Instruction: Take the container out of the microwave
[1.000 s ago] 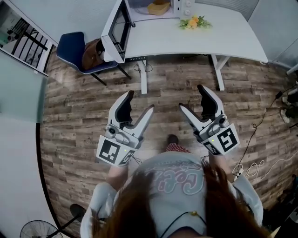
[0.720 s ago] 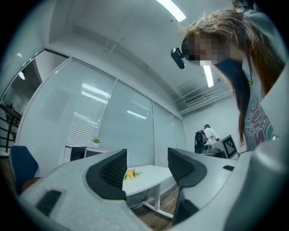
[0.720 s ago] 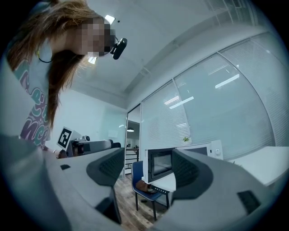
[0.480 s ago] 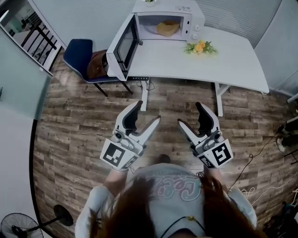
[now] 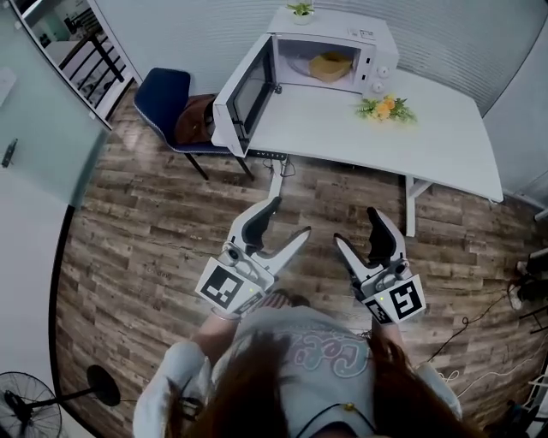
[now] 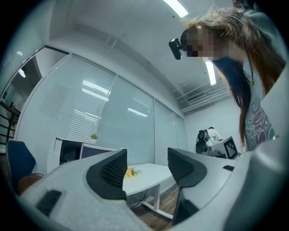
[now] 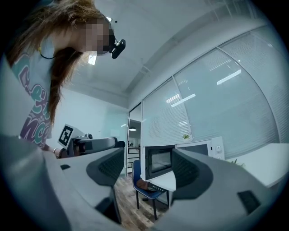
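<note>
I'm standing on a wood-plank floor (image 5: 128, 214), well back from a white desk (image 5: 411, 137) that runs across the top of the head view. At the desk's left end sits a white microwave (image 5: 342, 38) with its door (image 5: 244, 98) swung wide open to the left, past the desk edge. A blue chair (image 5: 167, 94) stands on the floor just beside that open door, with a brown bag (image 5: 195, 121) lying on its seat.

I hold both tools out in front of my chest, over the floor and well short of the desk. The left hand-held gripper (image 5: 289, 217) has its jaws spread, and its own view shows only the far desk and floor between them, nothing pinched. The right hand-held gripper (image 5: 354, 226) is likewise spread and empty. Through its gap I see the open microwave and the chair in the distance. The two tools are side by side, apart from each other, both pointing toward the desk.

The container (image 5: 330, 65), a yellowish-tan thing, sits inside the microwave cavity toward its right side, untouched. A small bunch of yellow-orange flowers (image 5: 385, 108) with green leaves lies on the desk just right of the microwave. A little green plant (image 5: 300, 8) stands on top of the microwave at its back left corner.
</note>
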A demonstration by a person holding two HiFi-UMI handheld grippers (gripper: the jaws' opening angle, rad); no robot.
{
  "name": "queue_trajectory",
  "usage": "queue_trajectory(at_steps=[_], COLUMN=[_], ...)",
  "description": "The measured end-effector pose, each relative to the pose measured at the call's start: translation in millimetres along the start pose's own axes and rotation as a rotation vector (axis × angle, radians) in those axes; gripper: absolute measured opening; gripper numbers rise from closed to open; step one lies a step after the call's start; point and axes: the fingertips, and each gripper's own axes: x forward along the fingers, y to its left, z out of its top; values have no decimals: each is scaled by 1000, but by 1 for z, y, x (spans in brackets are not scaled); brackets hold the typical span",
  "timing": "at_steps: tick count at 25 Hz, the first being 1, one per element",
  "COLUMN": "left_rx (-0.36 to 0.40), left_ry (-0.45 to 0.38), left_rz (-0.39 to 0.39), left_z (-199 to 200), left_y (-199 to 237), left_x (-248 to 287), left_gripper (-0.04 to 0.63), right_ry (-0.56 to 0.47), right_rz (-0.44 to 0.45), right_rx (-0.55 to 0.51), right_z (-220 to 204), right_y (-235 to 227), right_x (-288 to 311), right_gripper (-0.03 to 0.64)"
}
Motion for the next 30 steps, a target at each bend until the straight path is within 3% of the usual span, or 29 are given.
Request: queue_trajectory(at_steps=[8,13,17,21,30], left_rx=[5,7,-7,-11,-8], left_ry=[7,-56,-13,-37,-3], left_rz=[-9,4,31,30,31], left_z=[-1,8,2,10,-1], left_y=[4,8,14,9,12], left_x=[0,-9,-11,-6,-6], left_gripper=[255,255,255,255,255], right_ry=[20,3,11,18,34], right_rz=[18,49,54,45,43], right_rx=[3,-14,-30,-15,5], right_z=[-6,-1,0,-1,-11], right_y=[4,13,14,10,6], right_x=[10,18,17,12,13], right_gripper=[316,316,316,316,316])
